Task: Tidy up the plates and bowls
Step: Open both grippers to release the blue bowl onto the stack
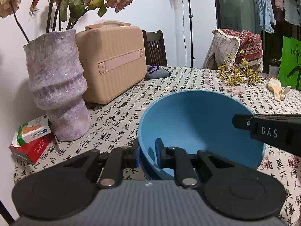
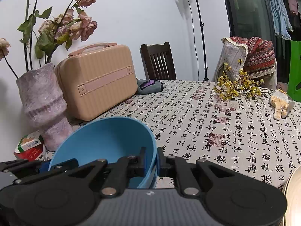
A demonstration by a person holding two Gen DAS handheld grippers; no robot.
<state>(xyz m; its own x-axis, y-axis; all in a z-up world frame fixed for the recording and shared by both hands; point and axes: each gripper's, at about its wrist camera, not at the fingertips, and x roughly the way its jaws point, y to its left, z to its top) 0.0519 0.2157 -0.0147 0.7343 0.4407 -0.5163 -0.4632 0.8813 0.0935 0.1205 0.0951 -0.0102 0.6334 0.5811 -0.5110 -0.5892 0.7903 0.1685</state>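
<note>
A blue bowl (image 1: 197,124) hangs tilted over the desk (image 1: 188,79) near its left edge, just beside a pink vase (image 1: 56,86). The left hand-held gripper (image 1: 147,155) pinches the bowl's near-left rim; the right hand-held gripper (image 2: 151,163) pinches the opposite rim. Both jaws are narrow, one finger inside the wall, one outside.

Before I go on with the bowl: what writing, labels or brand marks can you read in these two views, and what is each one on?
"DAS": white letters on the right gripper, seen in the left wrist view.
"mu...": cut off by the frame edge, on the green bag.
Tablecloth: columns of brush calligraphy and red seal stamps, not transcribed.
Green-and-white box and red box: print upside down, too blurred.
</note>
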